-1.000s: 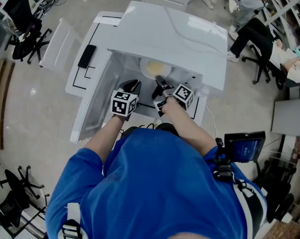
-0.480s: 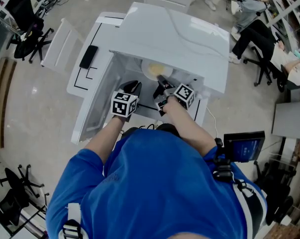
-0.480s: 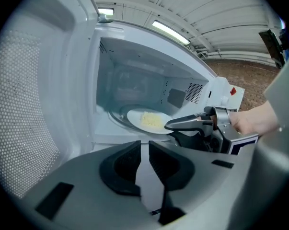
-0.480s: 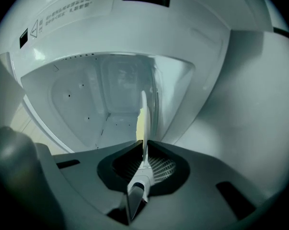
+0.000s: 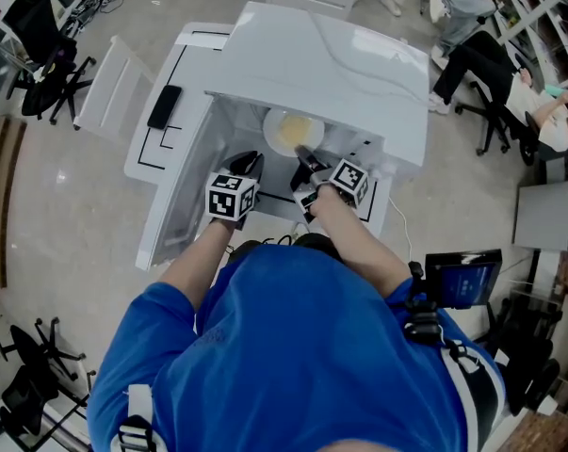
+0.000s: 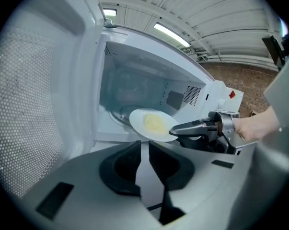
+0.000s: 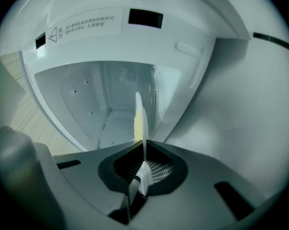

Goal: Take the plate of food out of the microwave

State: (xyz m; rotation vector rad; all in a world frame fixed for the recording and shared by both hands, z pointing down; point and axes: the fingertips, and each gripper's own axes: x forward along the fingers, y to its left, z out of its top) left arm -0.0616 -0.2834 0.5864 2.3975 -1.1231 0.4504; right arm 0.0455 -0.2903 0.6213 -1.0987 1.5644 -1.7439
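Observation:
A white plate point(image 5: 288, 130) with yellow food sits in the mouth of the open white microwave point(image 5: 331, 55). My right gripper point(image 5: 302, 154) is shut on the plate's near rim; its jaws have just been closing on that rim. In the right gripper view the plate point(image 7: 139, 114) stands edge-on, clamped between the pads of the right gripper point(image 7: 144, 164). In the left gripper view the plate point(image 6: 154, 124) hangs partly out of the cavity point(image 6: 134, 85), held by the right gripper point(image 6: 178, 128). My left gripper point(image 5: 249, 163) waits just left of it, before the opening. That left gripper point(image 6: 144, 147) is shut and holds nothing.
The microwave door point(image 5: 175, 196) hangs open at the left, close beside my left gripper. A black phone point(image 5: 164, 106) lies on the white table point(image 5: 185, 55) left of the microwave. A white chair point(image 5: 109, 88) stands further left. Seated people point(image 5: 481, 64) are at the upper right.

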